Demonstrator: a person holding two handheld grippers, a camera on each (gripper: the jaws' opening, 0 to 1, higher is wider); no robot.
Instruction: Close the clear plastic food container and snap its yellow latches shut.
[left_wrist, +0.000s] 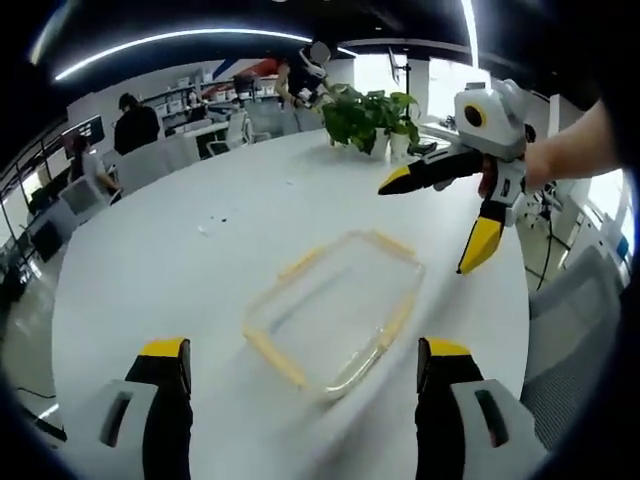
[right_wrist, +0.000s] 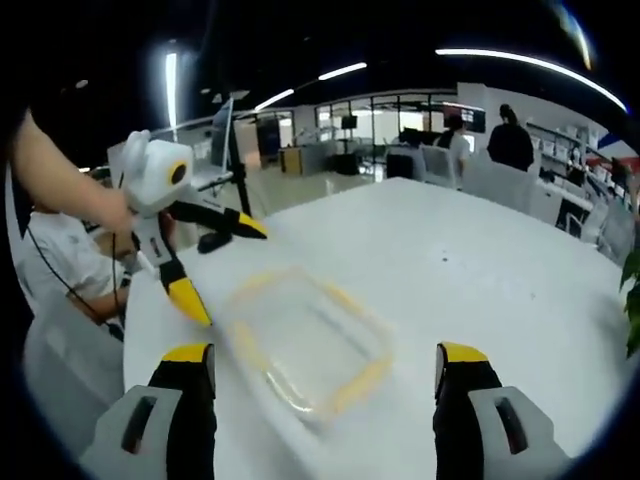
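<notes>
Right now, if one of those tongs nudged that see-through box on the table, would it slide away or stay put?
The clear rectangular plastic food container with yellow latches looks empty and thin-walled, so it is probably light and would likely slide on the smooth white round table. Being low and flat, it seems unlikely to tip. Both tongs, left and right, stand open and clear of it.

This is a big office. Beyond the long white table (left_wrist: 250, 230), people (left_wrist: 135, 125) sit at desks with screens (right_wrist: 460, 115). A green plant (left_wrist: 368, 118) stands at the table's far end.
</notes>
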